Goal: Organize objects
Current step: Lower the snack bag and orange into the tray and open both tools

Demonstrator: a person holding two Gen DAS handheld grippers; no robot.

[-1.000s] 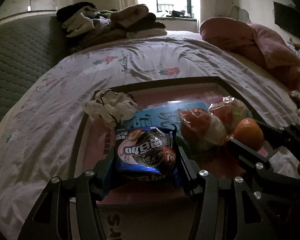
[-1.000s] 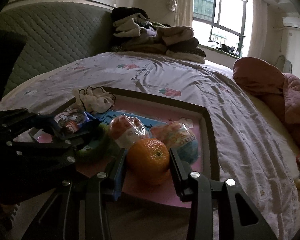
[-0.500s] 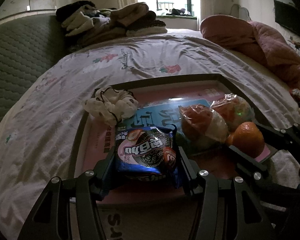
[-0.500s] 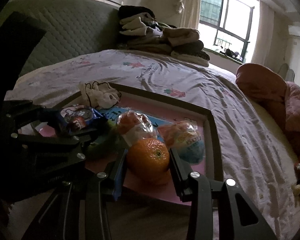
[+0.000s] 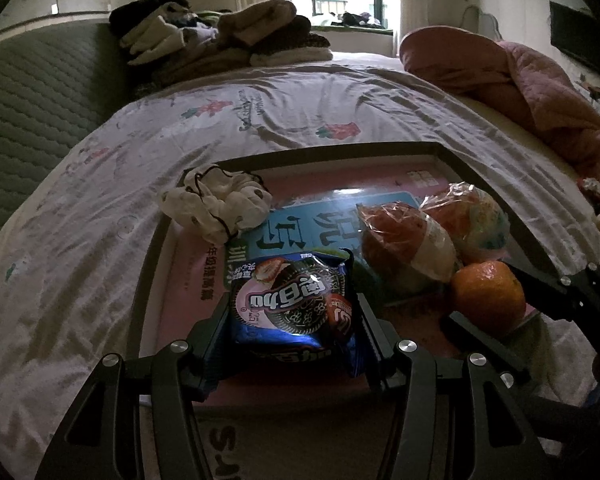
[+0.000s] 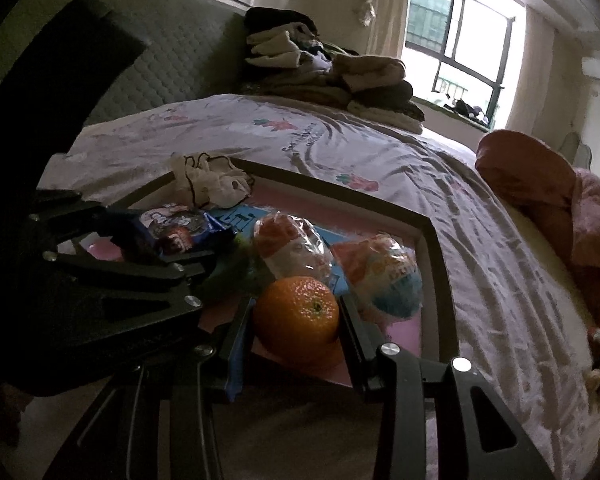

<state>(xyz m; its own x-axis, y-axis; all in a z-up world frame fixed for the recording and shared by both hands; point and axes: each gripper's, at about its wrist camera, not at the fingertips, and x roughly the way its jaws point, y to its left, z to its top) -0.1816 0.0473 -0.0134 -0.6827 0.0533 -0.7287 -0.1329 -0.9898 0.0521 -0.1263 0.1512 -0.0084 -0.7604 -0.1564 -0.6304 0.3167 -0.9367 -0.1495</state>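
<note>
Halfway, I'd guess: left claw point(image 5: 294, 330) gripped the cookie pack point(image 5: 292, 304) at lower centre, right claw point(image 6: 296, 320) clamped the orange point(image 6: 296, 314), both over the tray point(image 6: 436, 240); two wrapped snacks point(image 6: 292, 248) already inside.

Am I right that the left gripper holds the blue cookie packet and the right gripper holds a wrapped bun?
Not quite. The left gripper does hold the blue cookie packet, but the right gripper is shut on the orange, as the right wrist view shows. The wrapped buns lie behind it on the tray.
</note>
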